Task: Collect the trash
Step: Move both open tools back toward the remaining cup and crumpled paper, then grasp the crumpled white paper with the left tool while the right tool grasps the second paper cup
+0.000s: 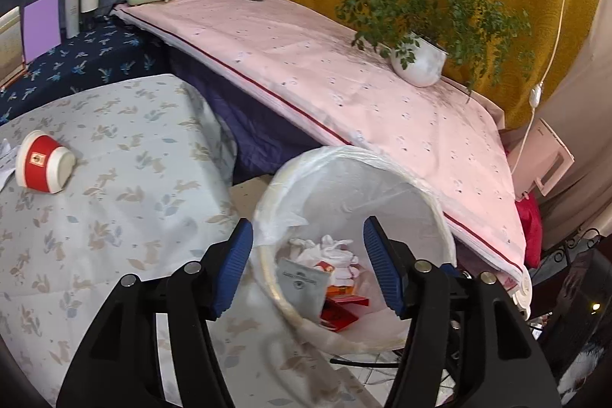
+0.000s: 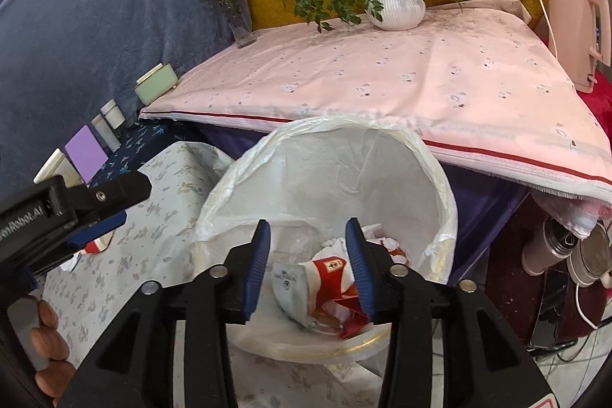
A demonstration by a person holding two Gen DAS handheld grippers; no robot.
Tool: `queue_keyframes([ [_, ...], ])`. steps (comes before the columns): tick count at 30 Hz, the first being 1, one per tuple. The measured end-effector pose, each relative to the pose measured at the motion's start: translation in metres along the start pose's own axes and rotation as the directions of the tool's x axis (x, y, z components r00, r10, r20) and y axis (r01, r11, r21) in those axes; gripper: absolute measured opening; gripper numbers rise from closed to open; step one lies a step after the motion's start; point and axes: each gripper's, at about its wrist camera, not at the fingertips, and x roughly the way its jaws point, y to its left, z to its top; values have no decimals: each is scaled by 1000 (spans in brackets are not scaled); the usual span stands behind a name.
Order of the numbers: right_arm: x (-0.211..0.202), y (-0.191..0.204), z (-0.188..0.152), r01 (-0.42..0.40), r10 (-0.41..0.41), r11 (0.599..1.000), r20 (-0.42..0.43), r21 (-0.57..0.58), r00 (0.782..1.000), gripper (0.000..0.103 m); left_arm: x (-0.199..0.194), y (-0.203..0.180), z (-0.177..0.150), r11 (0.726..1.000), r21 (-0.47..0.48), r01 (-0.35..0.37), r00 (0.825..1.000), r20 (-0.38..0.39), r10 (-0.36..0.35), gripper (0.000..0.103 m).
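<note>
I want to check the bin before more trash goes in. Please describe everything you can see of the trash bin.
The trash bin is round, lined with a thin translucent white plastic bag folded over its rim. It stands low between the table with the rabbit-print cloth and the pink-covered surface. Inside lie crumpled white paper, a grey-white packet and red-and-white wrappers. Both open tongs hang above its mouth, touching nothing.

Trash in bin, beside table
</note>
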Motion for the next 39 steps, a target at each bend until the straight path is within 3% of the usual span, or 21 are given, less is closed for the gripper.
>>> queue_keyframes([
  [9, -3, 52, 1, -69, 69, 995, -4, -68, 998, 51, -24, 53, -1, 995, -41, -86, 996, 34, 87, 67],
  [17, 3, 113, -9, -140, 136, 979, -37, -151, 990, 57, -48, 117, -4, 978, -95, -186, 980, 51, 192, 69],
  [23, 13, 161, -22, -190, 177, 959, -80, -209, 981, 59, -67, 171, -10, 956, -145, -254, 963, 53, 264, 69],
  [33, 36, 236, -39, -258, 227, 931, -144, -258, 963, 72, -91, 256, -19, 908, -198, -368, 922, 44, 384, 77],
  [39, 57, 276, -48, -290, 248, 920, -183, -262, 951, 77, -91, 300, -20, 884, -182, -430, 897, 26, 442, 81],
])
